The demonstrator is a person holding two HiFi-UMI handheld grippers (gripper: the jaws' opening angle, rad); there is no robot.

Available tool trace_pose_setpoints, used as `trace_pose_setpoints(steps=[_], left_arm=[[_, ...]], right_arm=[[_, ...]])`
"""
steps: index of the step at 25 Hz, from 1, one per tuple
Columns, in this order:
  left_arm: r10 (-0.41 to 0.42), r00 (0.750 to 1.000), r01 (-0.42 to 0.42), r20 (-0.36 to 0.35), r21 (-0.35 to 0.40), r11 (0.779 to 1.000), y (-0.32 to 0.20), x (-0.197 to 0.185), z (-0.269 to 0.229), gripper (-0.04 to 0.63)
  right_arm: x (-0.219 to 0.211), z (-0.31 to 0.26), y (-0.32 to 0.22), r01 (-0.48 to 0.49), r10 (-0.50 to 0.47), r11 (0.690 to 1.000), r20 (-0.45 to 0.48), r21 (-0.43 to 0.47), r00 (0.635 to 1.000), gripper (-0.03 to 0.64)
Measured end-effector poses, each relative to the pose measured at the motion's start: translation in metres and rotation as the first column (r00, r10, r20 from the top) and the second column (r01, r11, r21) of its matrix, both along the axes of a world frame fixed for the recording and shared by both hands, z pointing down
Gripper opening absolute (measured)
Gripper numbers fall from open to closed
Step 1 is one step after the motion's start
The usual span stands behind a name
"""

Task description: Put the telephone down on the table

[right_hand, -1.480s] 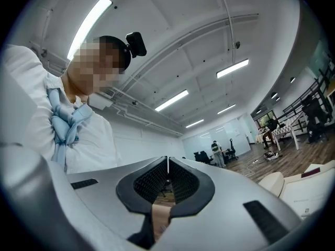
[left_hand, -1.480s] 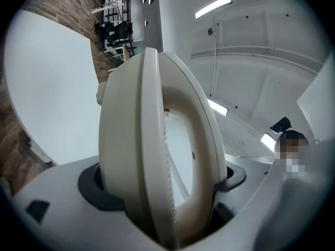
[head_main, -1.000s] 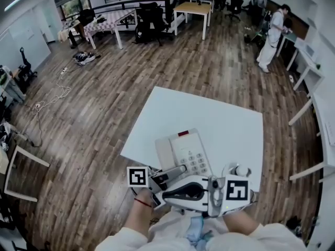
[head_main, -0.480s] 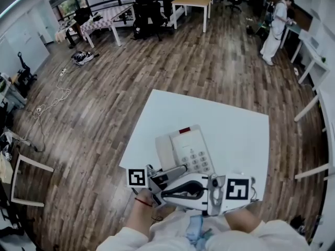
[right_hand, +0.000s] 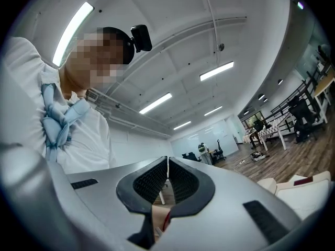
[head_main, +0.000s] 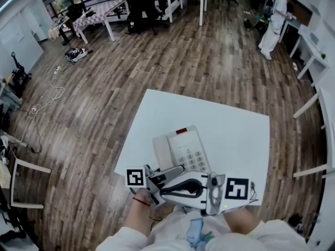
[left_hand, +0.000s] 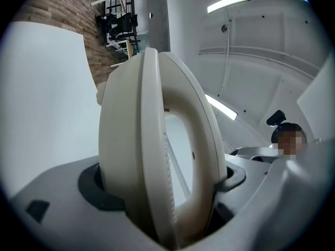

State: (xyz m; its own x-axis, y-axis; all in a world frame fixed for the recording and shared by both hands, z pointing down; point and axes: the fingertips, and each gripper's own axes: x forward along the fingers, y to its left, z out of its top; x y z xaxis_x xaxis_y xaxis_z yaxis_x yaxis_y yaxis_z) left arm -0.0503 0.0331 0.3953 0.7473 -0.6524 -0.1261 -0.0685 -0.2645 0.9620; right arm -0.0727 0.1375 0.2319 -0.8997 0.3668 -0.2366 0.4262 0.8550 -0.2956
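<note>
A white telephone base (head_main: 183,150) with a keypad sits on the white table (head_main: 230,124), close to its near edge. Its white handset (head_main: 184,183) hangs just in front of the base, above the table's near edge. My left gripper (head_main: 172,175) is shut on it. In the left gripper view the handset (left_hand: 157,150) stands on end, clamped between the jaws of the left gripper (left_hand: 162,192). My right gripper (head_main: 213,188) sits just right of the handset. In the right gripper view the right gripper (right_hand: 167,166) points up past the person, jaws together with nothing between them.
A person in white (head_main: 275,20) stands far off at the back right. Tables and chairs (head_main: 141,7) line the back of the room. Cables (head_main: 47,98) lie on the wood floor at the left. White desks (head_main: 314,103) run along the right edge.
The head camera has shifted a little. Both grippers and the handset stay at about the same spot by the table's near edge.
</note>
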Motion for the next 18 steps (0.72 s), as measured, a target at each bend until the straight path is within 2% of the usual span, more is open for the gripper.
trace_pose_setpoints(steps=[9,18], left_arm=[[-0.014,1.0,0.014,-0.012,-0.043,0.999,-0.03,-0.019,0.044,0.465],[-0.01,0.999,0.008,-0.036,-0.06,0.998,-0.058,-0.028,0.079,0.465]], right_arm=[[-0.021,0.037,-0.06,-0.131,0.13,0.991,-0.081,-0.007,0.988,0.032],[-0.031,0.087,-0.075,-0.16,0.152,0.986,-0.14,-0.043,0.978,0.032]])
